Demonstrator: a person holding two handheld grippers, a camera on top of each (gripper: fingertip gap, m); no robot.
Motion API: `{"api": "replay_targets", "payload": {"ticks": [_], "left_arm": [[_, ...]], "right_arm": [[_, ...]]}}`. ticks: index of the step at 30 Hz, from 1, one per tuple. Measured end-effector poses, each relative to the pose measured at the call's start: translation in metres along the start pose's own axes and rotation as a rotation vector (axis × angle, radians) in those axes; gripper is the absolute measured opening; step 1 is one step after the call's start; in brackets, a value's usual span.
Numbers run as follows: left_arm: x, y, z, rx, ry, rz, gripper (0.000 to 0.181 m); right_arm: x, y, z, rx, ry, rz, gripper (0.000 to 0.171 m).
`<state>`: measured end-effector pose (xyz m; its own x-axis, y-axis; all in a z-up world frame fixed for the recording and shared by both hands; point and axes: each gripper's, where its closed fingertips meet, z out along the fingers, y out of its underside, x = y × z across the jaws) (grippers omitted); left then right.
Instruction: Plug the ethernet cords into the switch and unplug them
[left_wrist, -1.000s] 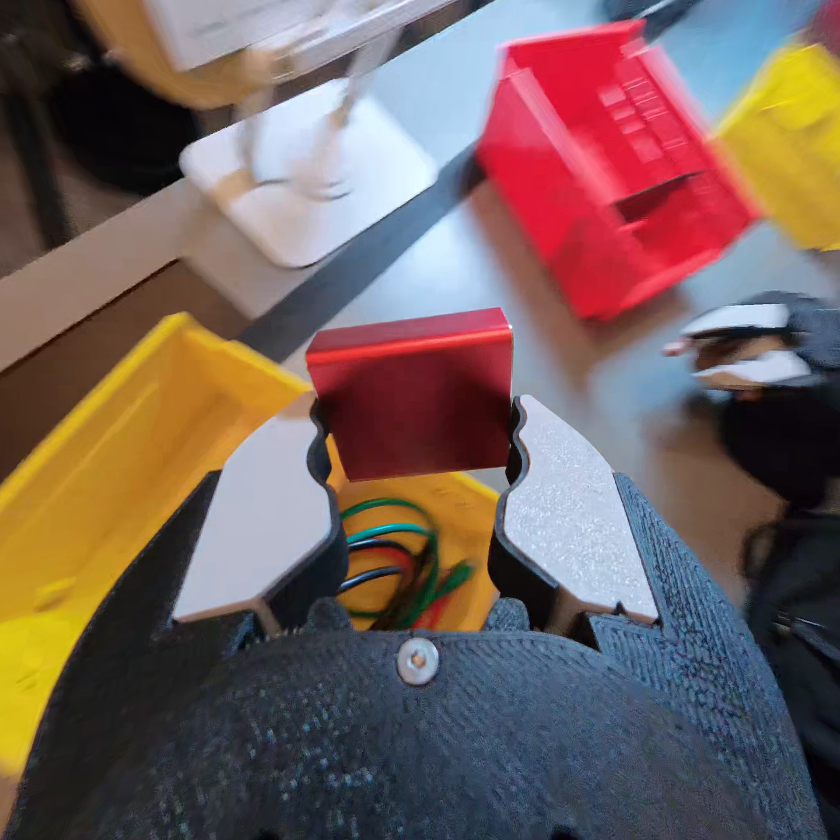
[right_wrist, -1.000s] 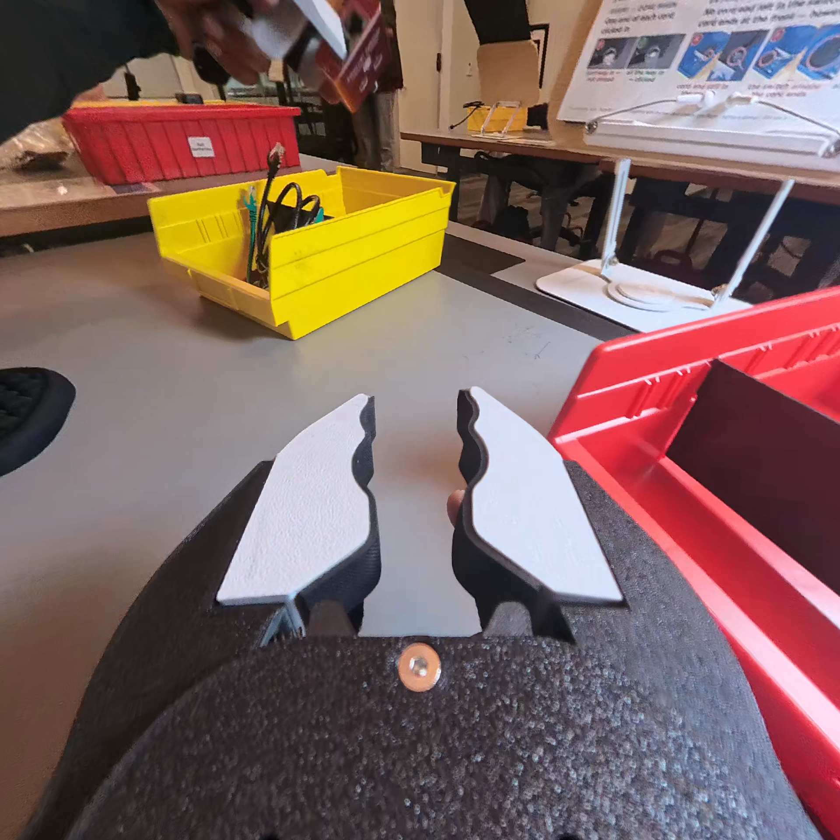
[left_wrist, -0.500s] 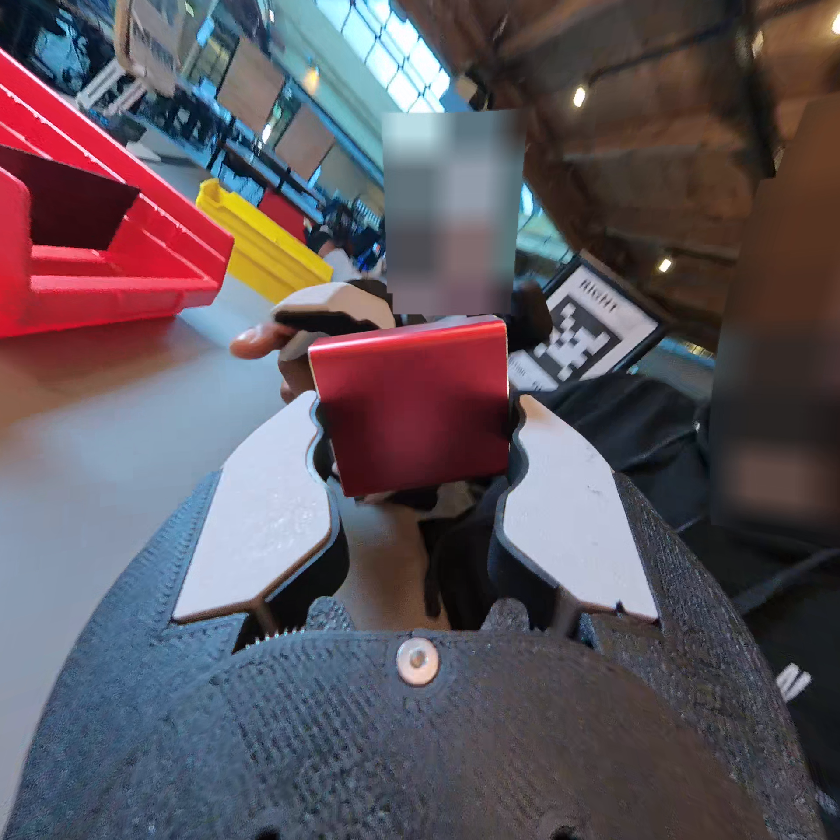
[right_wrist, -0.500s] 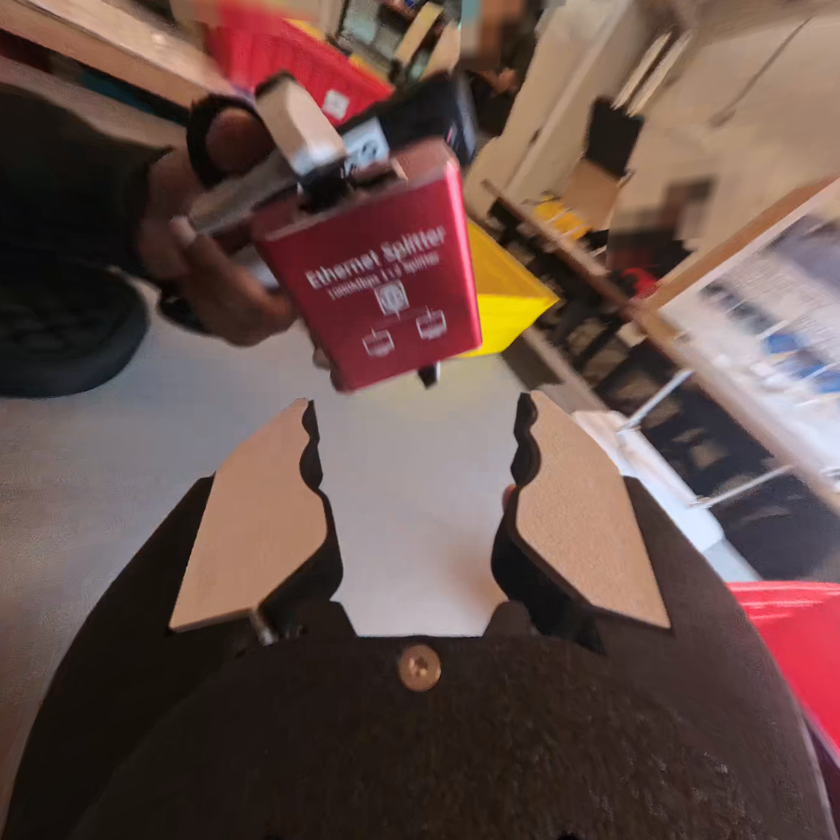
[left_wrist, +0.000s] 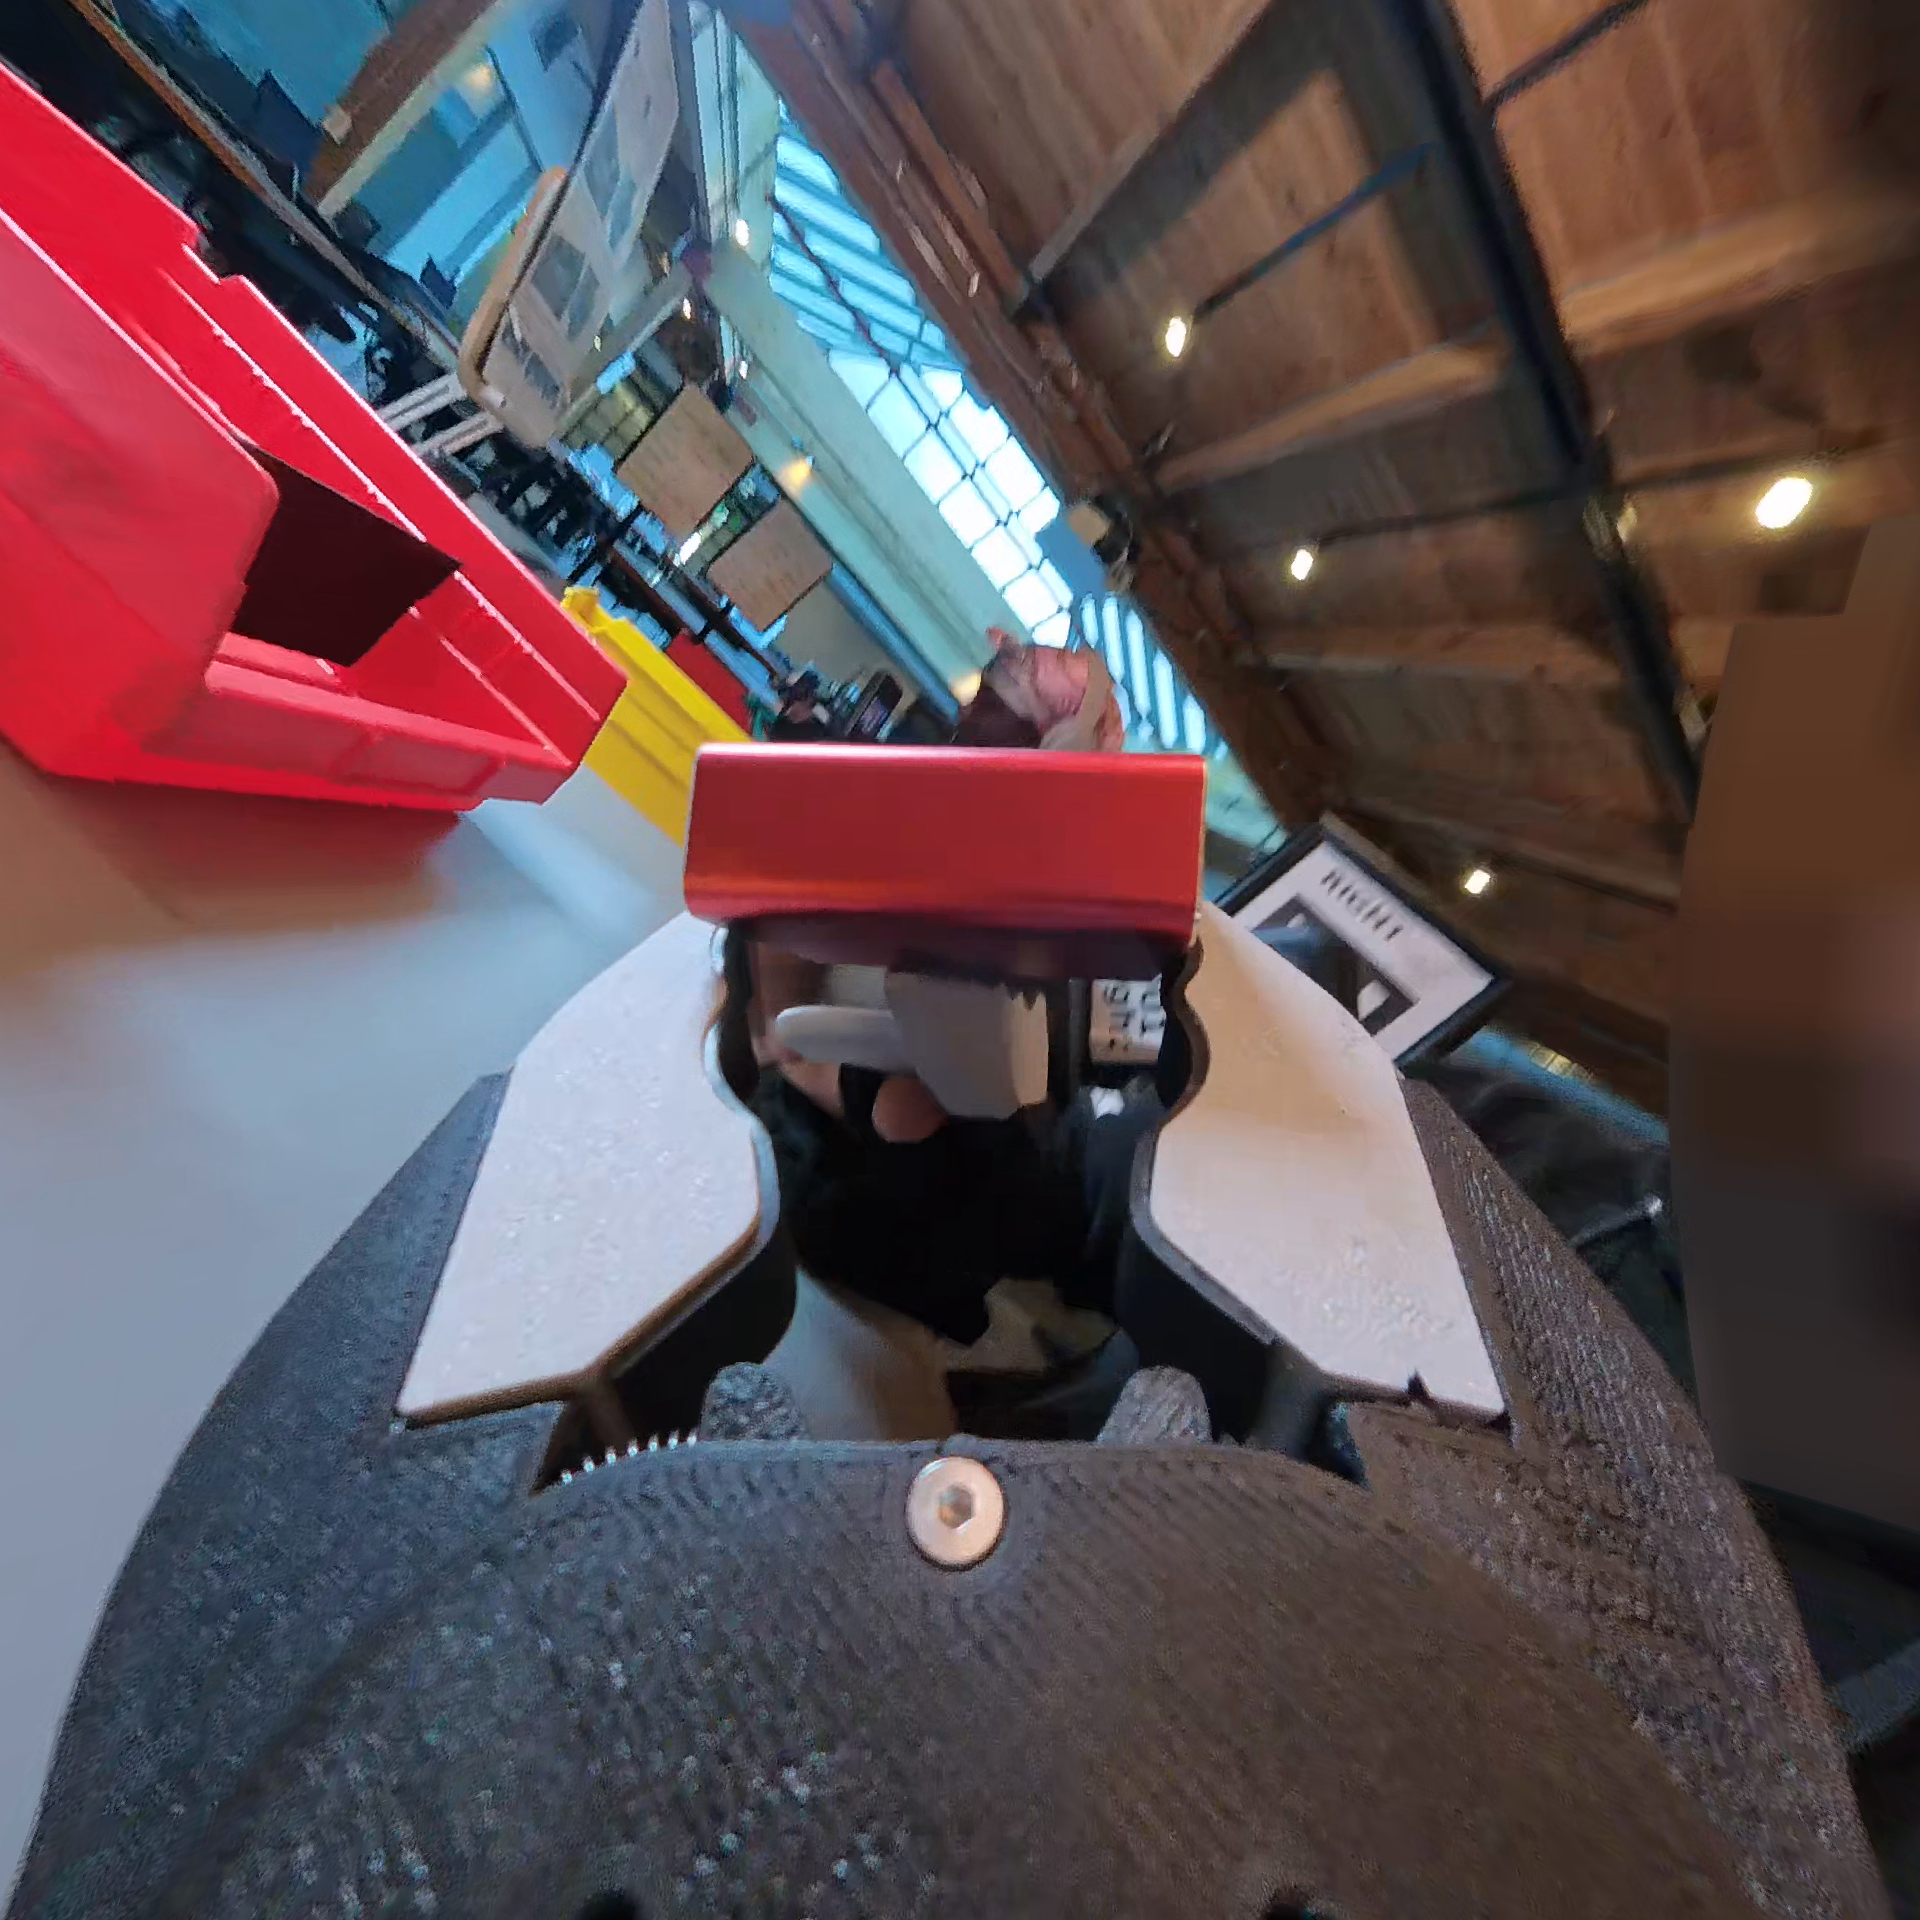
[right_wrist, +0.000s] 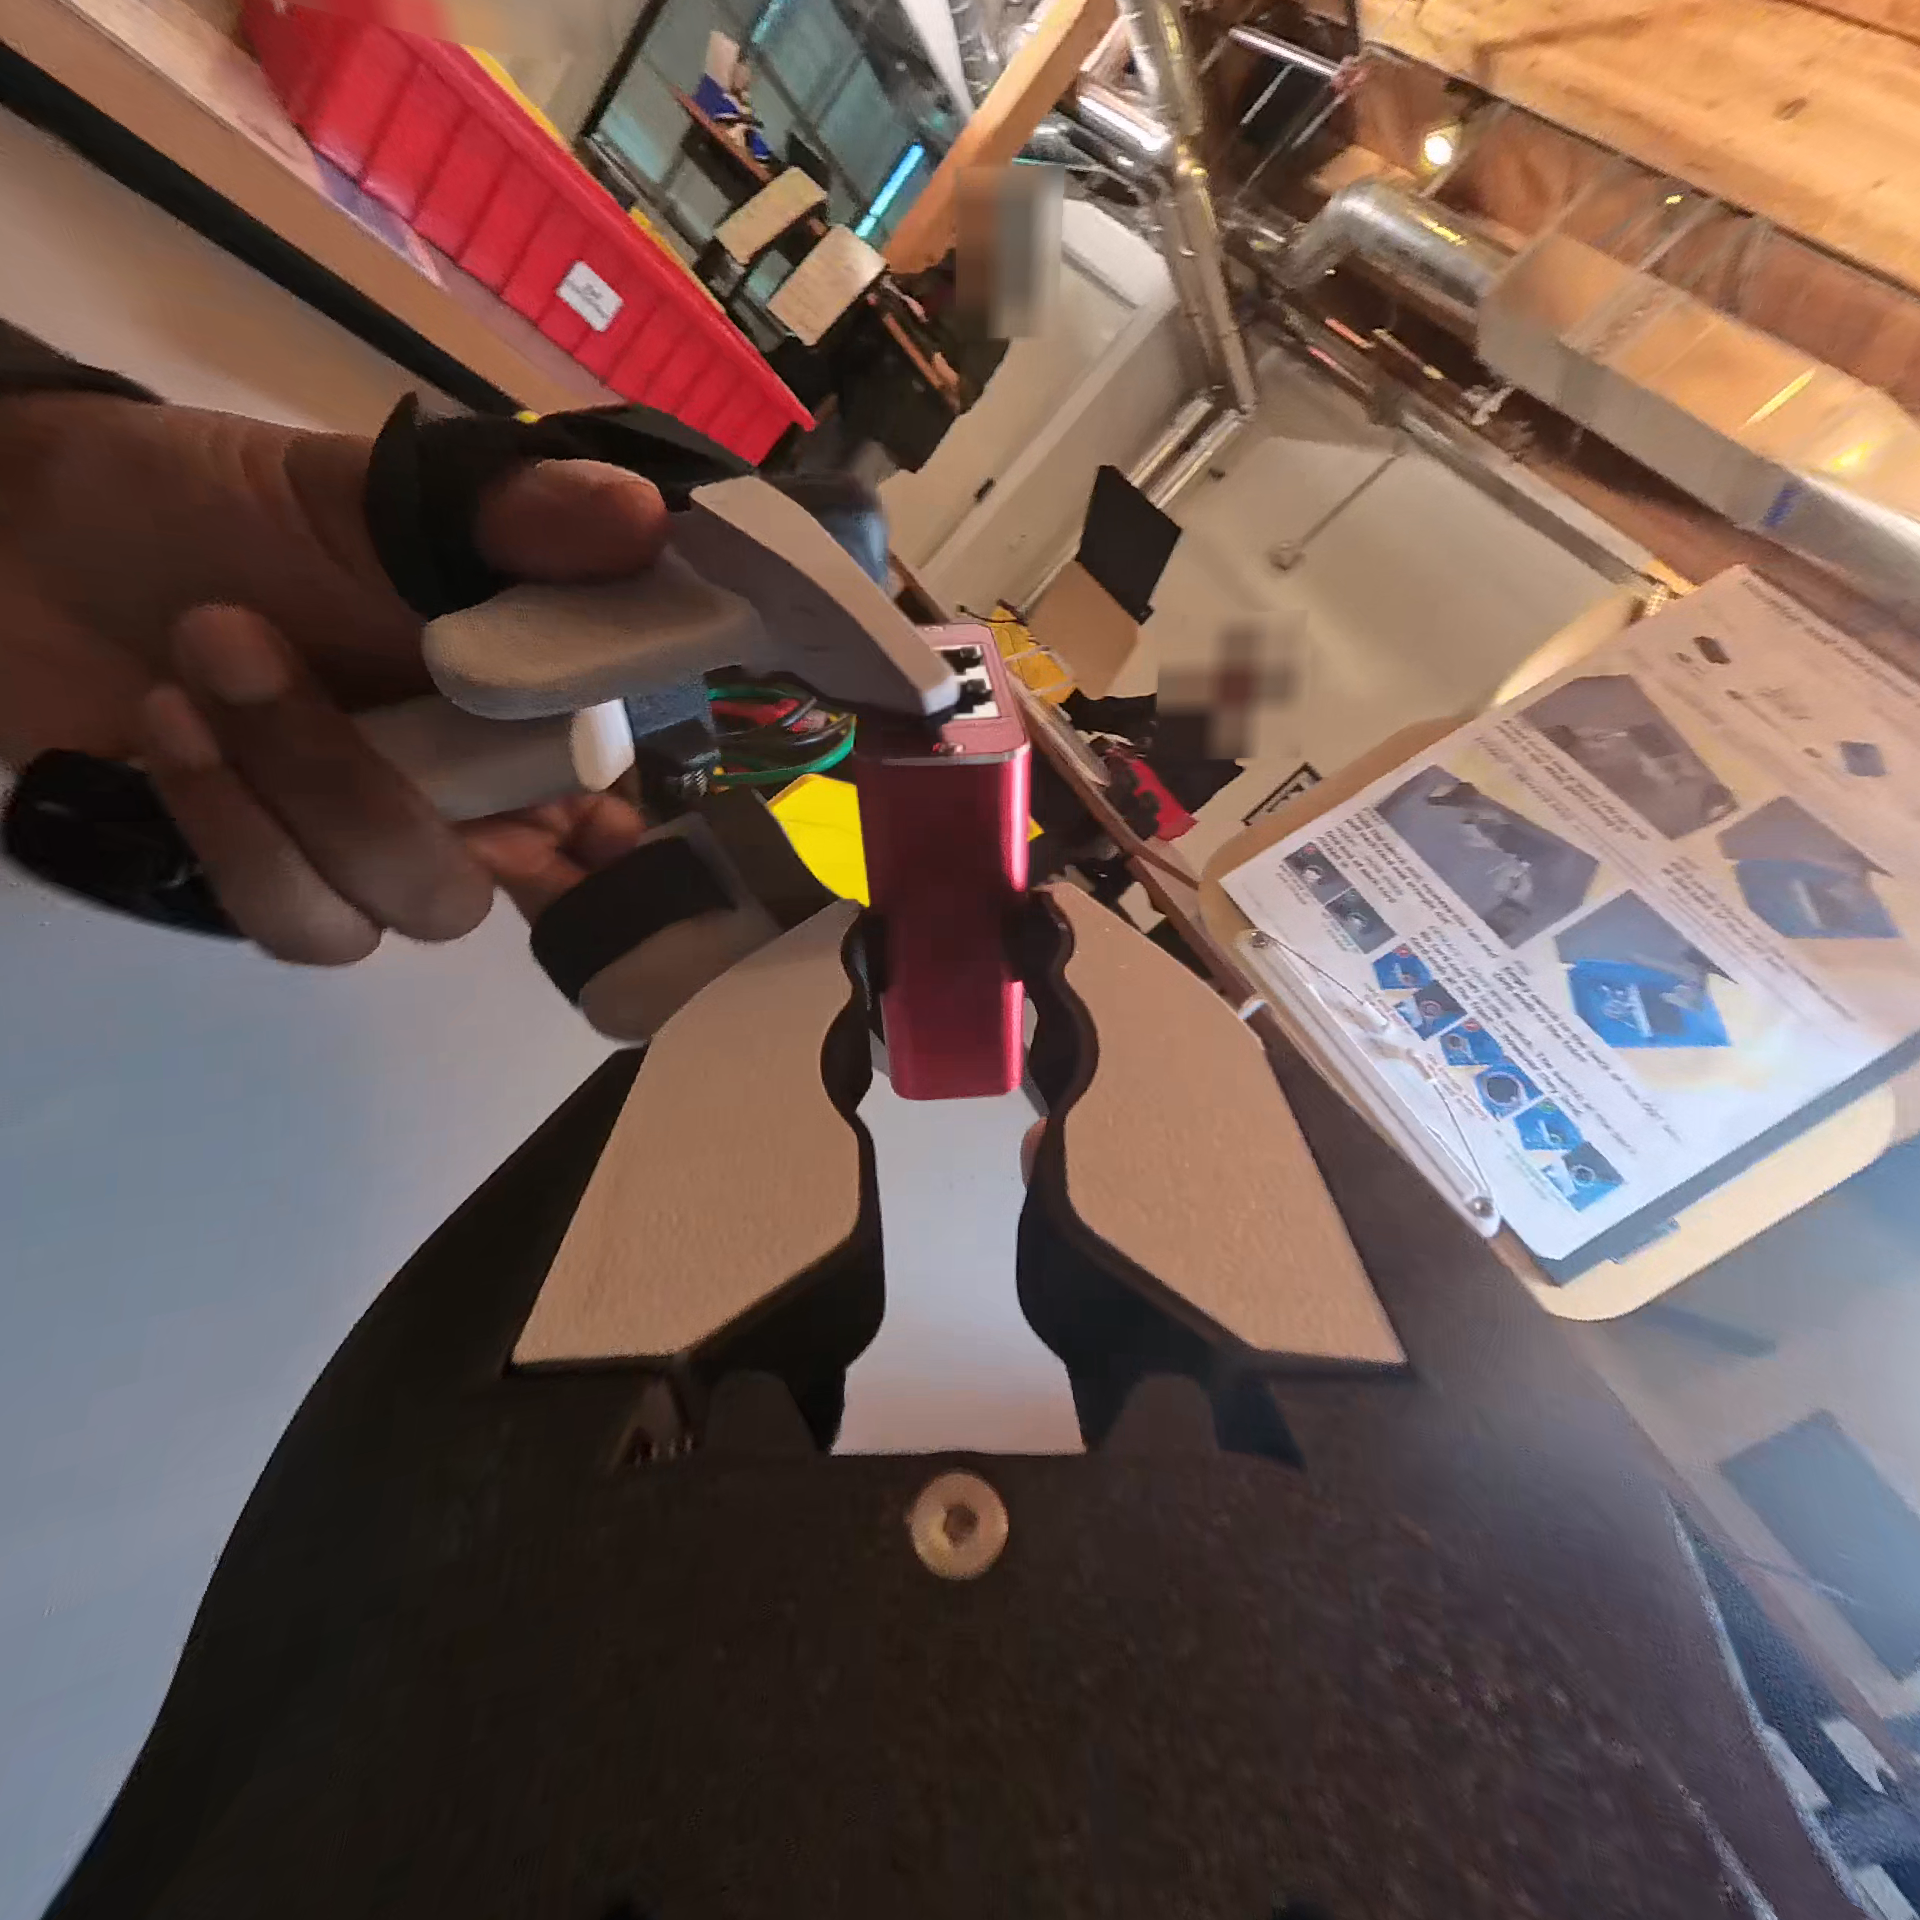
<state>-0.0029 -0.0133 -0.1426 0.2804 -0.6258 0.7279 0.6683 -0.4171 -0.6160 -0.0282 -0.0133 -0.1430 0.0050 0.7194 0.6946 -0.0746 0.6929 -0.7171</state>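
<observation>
Gripping one red switch between two tools

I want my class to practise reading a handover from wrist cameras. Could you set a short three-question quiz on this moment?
1. True or false: the red switch lies flat on the grey table.
2. Which tongs grip the switch? A: left tongs only. B: right tongs only. C: both.
3. In the left wrist view, what colour is the bin with the dark divider?

Key: 1 false, it is held in the air. 2 C. 3 red.
</observation>
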Motion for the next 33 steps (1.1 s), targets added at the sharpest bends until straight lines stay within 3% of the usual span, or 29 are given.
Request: {"api": "replay_targets", "payload": {"ticks": [3, 7, 10, 13, 15, 18, 23, 27, 33], "left_arm": [[-0.006, 0.005, -0.006, -0.118, -0.099, 0.191, 0.076], [-0.038, 0.004, -0.033, -0.286, -0.428, 0.604, 0.071], [-0.052, 0.006, -0.039, -0.424, -0.608, 0.888, 0.067], [-0.063, 0.025, -0.034, -0.576, -0.649, 1.038, 0.057], [-0.066, 0.041, -0.033, -0.661, -0.615, 1.104, 0.030], [-0.064, 0.052, -0.030, -0.677, -0.542, 1.096, 0.028], [-0.046, 0.038, -0.027, -0.566, -0.499, 1.182, 0.026], [-0.038, 0.032, -0.029, -0.547, -0.520, 1.307, 0.026], [-0.038, 0.036, -0.033, -0.625, -0.531, 1.479, 0.026]], "right_arm": [[0.002, 0.002, -0.006, 0.002, -0.074, 0.029, 0.027], [0.004, 0.023, -0.015, -0.115, -0.209, 0.095, 0.026], [-0.019, 0.047, -0.019, -0.265, -0.371, 0.114, 0.026], [-0.042, 0.048, -0.021, -0.274, -0.484, 0.169, 0.026], [-0.048, 0.046, -0.021, -0.267, -0.523, 0.192, 0.026], [-0.052, 0.031, -0.026, -0.182, -0.586, 0.277, 0.025], [-0.034, 0.021, -0.027, -0.103, -0.507, 0.298, 0.027], [-0.037, 0.041, -0.030, -0.201, -0.504, 0.203, 0.045], [-0.045, 0.045, -0.025, -0.197, -0.462, 0.029, 0.040]]}}
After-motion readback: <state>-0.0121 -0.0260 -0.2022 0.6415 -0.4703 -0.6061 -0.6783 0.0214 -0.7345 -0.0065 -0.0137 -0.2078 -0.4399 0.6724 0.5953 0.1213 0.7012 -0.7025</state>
